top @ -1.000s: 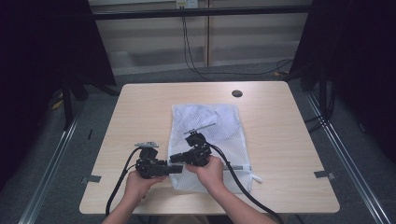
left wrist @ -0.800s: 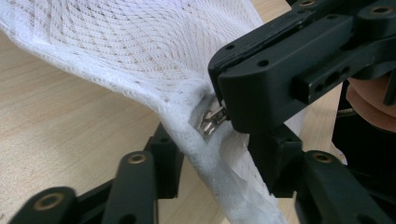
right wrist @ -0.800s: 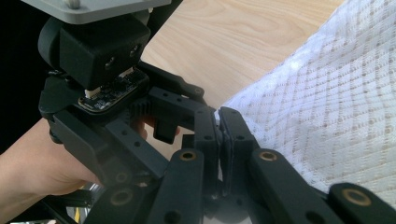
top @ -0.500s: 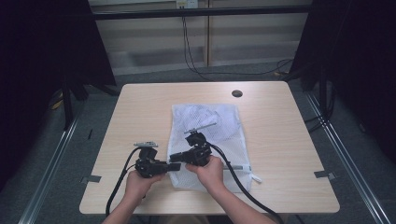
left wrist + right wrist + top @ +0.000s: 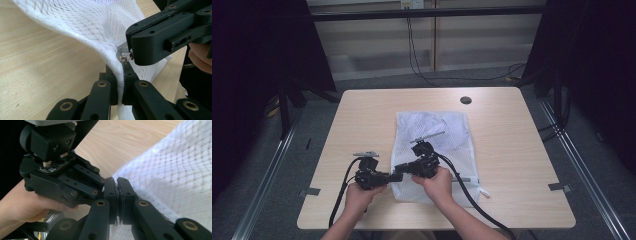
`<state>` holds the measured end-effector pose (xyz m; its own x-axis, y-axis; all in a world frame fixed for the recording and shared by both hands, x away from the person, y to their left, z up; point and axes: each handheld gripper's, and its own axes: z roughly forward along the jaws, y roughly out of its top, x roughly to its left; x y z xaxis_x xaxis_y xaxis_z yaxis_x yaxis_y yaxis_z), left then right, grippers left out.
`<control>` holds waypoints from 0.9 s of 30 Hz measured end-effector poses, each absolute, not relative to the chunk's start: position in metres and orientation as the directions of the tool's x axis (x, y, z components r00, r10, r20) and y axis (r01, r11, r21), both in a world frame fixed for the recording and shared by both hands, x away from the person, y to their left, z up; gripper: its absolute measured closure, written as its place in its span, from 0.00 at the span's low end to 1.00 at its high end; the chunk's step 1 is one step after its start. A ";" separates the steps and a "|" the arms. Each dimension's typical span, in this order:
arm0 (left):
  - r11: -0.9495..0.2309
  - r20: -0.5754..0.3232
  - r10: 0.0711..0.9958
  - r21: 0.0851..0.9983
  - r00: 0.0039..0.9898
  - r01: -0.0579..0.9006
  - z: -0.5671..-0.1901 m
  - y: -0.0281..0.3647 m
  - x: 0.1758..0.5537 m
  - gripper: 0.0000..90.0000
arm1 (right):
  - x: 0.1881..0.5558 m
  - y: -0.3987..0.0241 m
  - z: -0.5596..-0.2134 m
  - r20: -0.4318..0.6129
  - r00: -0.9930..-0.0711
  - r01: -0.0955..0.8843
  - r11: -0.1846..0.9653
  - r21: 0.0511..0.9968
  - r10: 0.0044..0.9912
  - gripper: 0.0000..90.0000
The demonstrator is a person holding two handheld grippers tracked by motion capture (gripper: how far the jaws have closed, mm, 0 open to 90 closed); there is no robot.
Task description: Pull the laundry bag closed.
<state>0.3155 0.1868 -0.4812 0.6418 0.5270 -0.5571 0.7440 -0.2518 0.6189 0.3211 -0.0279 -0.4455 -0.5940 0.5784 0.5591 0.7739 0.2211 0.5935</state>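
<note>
Where edges meet, two hand-held grippers, left hand-held gripper (image 5: 120, 88) and right hand-held gripper (image 5: 117, 195), one mesh bag (image 5: 432, 131).

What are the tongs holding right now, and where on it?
Left tongs pinch the white mesh bag at its near-left corner edge; right tongs grip its zipper pull there.
</note>
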 end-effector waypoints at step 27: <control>-0.237 -0.569 0.521 0.619 0.636 0.749 -0.479 0.189 0.315 0.98 | 0.322 -0.045 -0.448 0.561 -0.585 0.779 0.213 0.590 0.586 0.97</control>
<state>0.3153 0.1885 -0.4787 0.6360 0.5209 -0.5693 0.7486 -0.2373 0.6191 0.3224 -0.0452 -0.4483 -0.5849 0.5859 0.5609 0.7790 0.2132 0.5896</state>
